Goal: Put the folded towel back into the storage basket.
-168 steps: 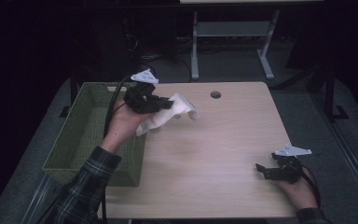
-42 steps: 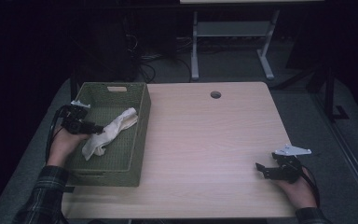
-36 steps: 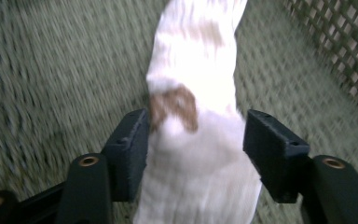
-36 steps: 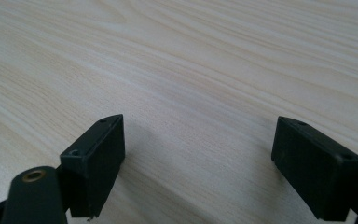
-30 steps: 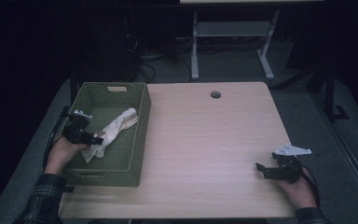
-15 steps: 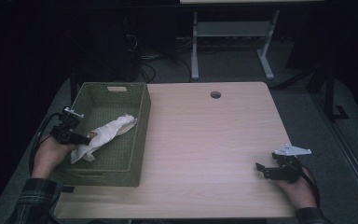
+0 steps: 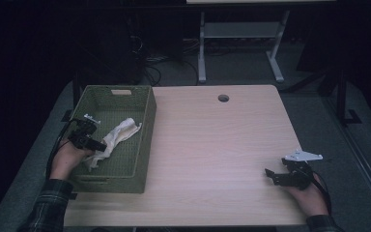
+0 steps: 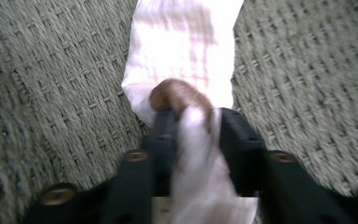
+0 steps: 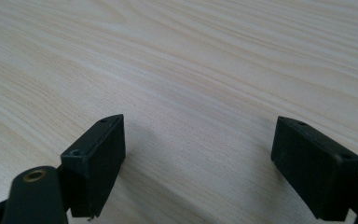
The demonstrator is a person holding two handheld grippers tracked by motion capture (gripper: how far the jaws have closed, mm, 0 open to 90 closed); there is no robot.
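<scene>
A white cloth [image 7: 115,137] lies stretched inside the green woven basket [image 7: 141,145] at the table's left. My left gripper [image 7: 96,146] is low inside the basket, shut on the near end of that cloth. In the left gripper view the white cloth [image 8: 186,70] is pinched between the two black jaws, with a brown mark at the fold, and the basket weave [image 8: 303,84] lies all around it. My right gripper [image 7: 270,175] rests on the wooden table [image 7: 212,145] at the near right, open. Bare wood shows between its fingertips [image 9: 98,154] in the right gripper view.
A round cable hole [image 7: 223,98] sits near the table's far edge. Beyond the table stands a white metal frame [image 7: 241,34] on the dark floor. The basket's right wall stands between the cloth and the open tabletop.
The left gripper has carried the cloth from above the table into the basket and sunk lower and nearer with it. The right gripper has stayed where it was.
</scene>
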